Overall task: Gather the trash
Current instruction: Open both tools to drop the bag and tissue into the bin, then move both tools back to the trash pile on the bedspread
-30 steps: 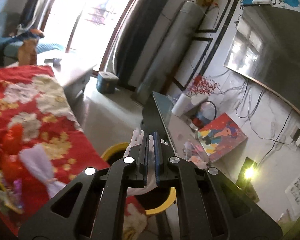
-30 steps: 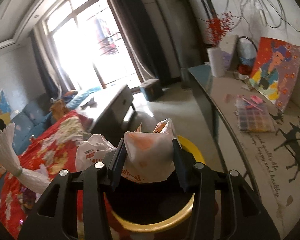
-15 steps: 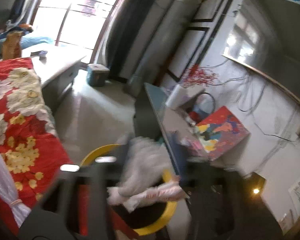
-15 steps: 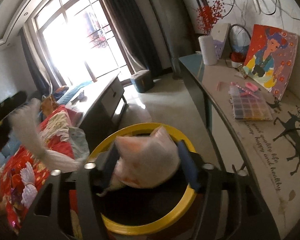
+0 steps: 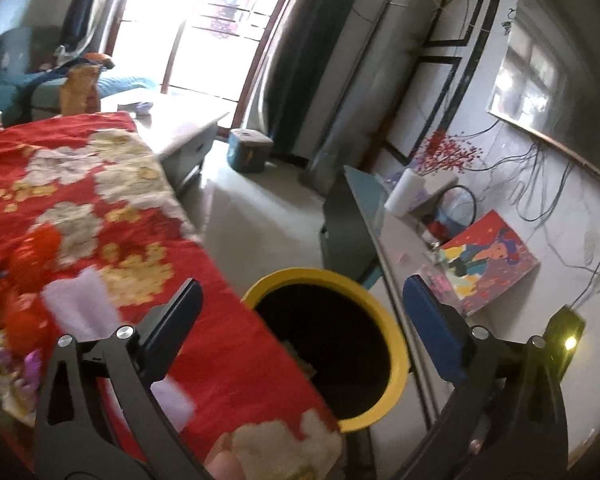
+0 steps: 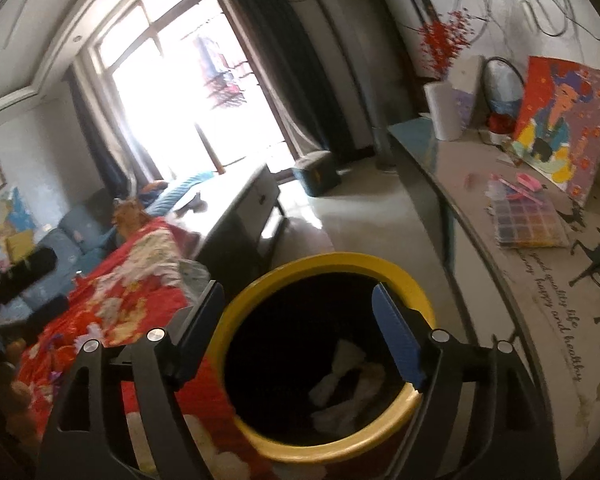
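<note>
A yellow-rimmed black trash bin (image 5: 396,354) stands on the floor between the red-covered table and the sideboard; it also shows in the right wrist view (image 6: 380,266). White crumpled trash (image 6: 346,380) lies at its bottom. My left gripper (image 5: 300,300) is open and empty above the bin. My right gripper (image 6: 298,312) is open and empty over the bin's mouth. A pale lilac wrapper (image 5: 80,304) and orange-red items (image 5: 32,256) lie on the red floral cloth (image 5: 112,200) to the left.
A long sideboard (image 6: 540,280) at right holds a bead box (image 6: 528,222), a painting (image 6: 560,120) and a paper roll (image 6: 444,110). A grey coffee table (image 5: 180,128), a teal box (image 5: 250,154) and a sofa (image 5: 16,88) stand farther back.
Both grippers have opened and let go of their bagged trash, which has dropped into the bin. The left gripper has swung back toward the red table.
</note>
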`<state>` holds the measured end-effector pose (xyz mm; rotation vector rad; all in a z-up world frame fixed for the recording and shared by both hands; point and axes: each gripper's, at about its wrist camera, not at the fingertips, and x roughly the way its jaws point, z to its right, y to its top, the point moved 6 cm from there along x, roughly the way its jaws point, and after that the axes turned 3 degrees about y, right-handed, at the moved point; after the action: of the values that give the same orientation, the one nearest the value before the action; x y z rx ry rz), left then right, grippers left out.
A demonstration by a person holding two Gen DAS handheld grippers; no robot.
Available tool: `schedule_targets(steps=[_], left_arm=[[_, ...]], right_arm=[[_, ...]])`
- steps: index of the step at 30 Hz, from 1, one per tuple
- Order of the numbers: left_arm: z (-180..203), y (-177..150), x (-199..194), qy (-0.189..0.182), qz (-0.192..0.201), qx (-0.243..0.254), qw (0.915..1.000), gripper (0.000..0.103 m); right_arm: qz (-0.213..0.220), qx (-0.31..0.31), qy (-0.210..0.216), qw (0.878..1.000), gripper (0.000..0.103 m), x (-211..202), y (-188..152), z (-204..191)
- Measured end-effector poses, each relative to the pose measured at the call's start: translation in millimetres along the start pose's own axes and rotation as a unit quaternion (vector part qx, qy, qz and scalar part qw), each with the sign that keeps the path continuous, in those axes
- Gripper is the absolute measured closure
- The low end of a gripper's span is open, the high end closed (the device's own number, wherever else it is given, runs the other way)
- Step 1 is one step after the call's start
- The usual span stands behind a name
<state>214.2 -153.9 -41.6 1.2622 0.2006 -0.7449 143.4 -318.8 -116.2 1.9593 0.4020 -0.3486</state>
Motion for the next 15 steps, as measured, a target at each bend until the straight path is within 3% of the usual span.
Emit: schedule_targets(steps=[15], left_arm=[[-68, -12, -73, 0.067, 0.041, -0.025, 0.9966, 0.011]], right_arm=[[-0.034, -0.076, 0.109, 0.991, 0.026, -5, -13, -98]])
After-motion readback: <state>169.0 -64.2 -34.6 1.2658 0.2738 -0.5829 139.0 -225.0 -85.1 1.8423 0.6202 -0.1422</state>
